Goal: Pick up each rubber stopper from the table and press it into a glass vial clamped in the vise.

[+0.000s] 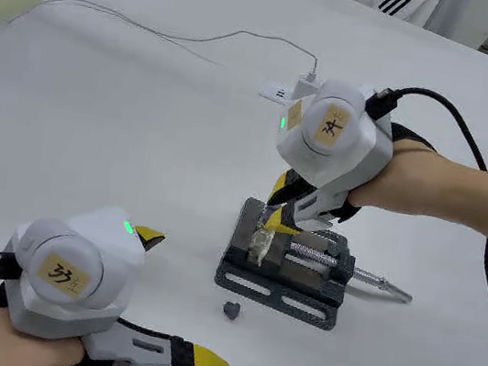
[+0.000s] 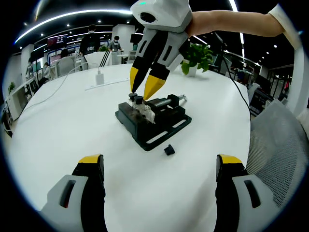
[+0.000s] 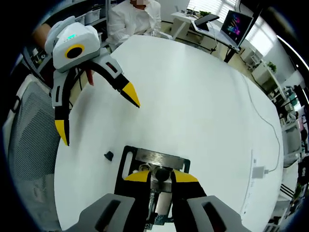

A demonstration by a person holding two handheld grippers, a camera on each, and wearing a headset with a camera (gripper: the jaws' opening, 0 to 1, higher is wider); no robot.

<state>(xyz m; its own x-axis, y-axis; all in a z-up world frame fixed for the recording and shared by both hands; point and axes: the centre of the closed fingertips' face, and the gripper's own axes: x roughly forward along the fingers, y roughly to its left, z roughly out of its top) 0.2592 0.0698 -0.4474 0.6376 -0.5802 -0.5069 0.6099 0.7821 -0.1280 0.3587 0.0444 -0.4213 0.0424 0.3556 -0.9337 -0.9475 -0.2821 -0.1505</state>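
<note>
Dark round stopper [image 3: 162, 172] sat atop clear vial [image 1: 260, 244] in black vise [image 1: 279, 286], pinched narrowly by right gripper [image 1: 273, 223]; left gripper [image 2: 159, 159] gaped wide.

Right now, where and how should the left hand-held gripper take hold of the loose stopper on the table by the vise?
Probably across its sides, from straight above: the loose stopper is small, sits low on the table, clear of the vise, so the open left hand-held gripper can straddle it.

Holds left gripper [image 1: 179, 301] low, jaws wide apart; points right gripper [image 1: 278, 209] down, pinching a rubber stopper [image 3: 161, 173].
</note>
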